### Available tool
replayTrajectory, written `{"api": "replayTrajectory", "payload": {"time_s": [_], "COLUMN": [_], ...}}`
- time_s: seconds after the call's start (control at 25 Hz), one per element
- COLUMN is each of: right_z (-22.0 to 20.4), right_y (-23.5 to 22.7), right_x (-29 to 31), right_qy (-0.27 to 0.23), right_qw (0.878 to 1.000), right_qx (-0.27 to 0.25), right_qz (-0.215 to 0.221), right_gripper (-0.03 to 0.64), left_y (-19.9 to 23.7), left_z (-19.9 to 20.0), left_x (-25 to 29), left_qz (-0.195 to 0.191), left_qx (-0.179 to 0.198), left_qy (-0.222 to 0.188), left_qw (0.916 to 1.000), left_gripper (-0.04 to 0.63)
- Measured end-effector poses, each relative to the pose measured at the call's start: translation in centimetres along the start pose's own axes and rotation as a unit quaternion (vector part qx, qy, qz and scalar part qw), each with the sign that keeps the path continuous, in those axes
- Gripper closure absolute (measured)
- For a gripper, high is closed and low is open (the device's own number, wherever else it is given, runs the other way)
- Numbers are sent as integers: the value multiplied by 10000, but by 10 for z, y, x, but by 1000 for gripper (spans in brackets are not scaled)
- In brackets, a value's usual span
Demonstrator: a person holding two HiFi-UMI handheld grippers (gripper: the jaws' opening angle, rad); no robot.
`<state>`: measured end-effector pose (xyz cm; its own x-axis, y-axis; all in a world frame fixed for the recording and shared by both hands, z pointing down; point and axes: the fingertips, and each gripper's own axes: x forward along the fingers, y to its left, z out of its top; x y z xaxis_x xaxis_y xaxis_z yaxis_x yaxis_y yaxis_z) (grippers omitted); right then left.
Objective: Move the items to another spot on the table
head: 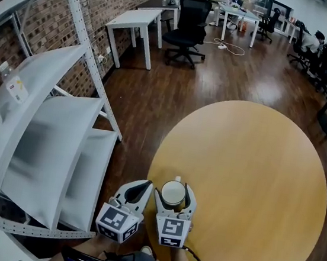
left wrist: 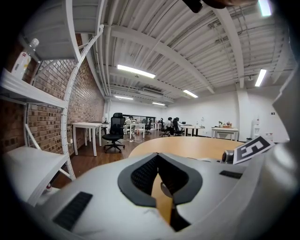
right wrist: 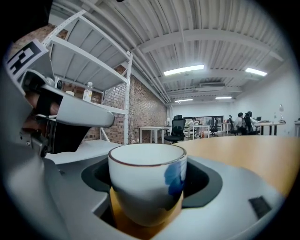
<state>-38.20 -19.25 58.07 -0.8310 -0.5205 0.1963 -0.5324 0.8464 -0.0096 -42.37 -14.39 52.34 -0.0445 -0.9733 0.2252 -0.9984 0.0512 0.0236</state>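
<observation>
Pinching the white cup [right wrist: 147, 180] w/ right gripper [head: 174, 195] fingers [right wrist: 234, 197] at the counter's [head: 254, 169] near-left edge, left gripper [head: 136, 194] fingers pressed together & empty beside it, the person prob. needed to keep it level, moving slowly.

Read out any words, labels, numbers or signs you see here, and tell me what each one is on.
No text here can be read.
The bottle on the shelf: has a label, print too small to read.
The marker cubes: black-and-white square patterns only, no letters.
The cup: a blue mark, no writing.
</observation>
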Motion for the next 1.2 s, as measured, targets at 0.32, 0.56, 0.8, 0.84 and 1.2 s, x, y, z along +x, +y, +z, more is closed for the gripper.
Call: {"api": "replayTrajectory", "payload": {"time_s": [0.32,0.56,0.8,0.84,1.2], "right_z": [-6,-5,-3,-2,37], "right_y": [1,0,-2,-2,-3], "right_x": [-2,-4,-9,-9,-19], "right_qy": [108,203,170,152,-263], "right_qw": [9999,9998,9998,9998,9996], "right_qx": [16,11,123,136,48], "right_qz": [-32,-13,57,61,-87], "right_gripper": [202,202,201,201,201], "left_y": [-6,-4,-7,-6,-2], "left_z": [-2,2,4,4,9], "left_x": [2,-1,-3,-3,-8], "left_qz": [-94,-88,-79,-84,-87], "left_qx": [51,63,78,87,33], "left_qy": [-21,-47,-46,-61,-137], "left_qw": [9999,9999,9999,9999,9999], "left_gripper": [591,591,591,591,591]}}
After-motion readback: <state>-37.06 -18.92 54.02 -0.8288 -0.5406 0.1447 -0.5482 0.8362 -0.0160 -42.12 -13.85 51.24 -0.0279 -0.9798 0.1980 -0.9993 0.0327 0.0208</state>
